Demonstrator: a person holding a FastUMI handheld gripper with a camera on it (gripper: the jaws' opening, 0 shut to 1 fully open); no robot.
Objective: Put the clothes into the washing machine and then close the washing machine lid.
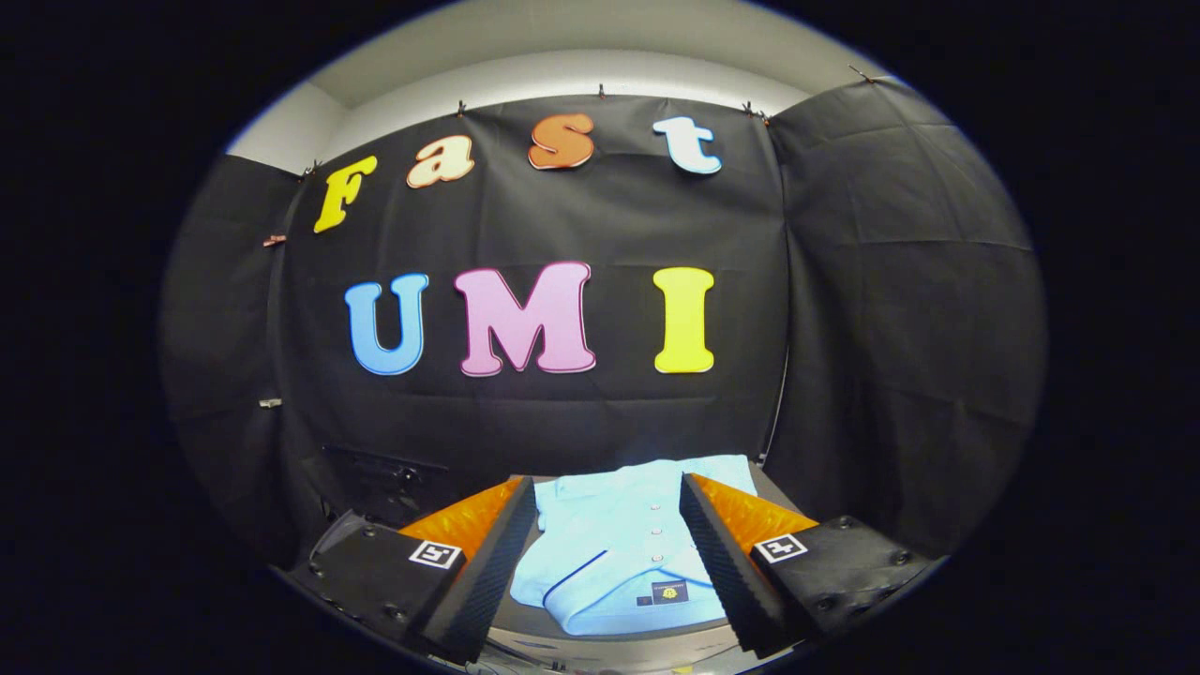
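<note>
A folded light blue shirt lies flat on a dark grey surface, with a row of small buttons running down its front and a dark patch near its nearer edge. The claw hovers above the shirt with its two black ribbed fingers spread wide, one to either side of the shirt, holding nothing. Beyond the shirt, black cloth hangs as the booth's wall.
</note>
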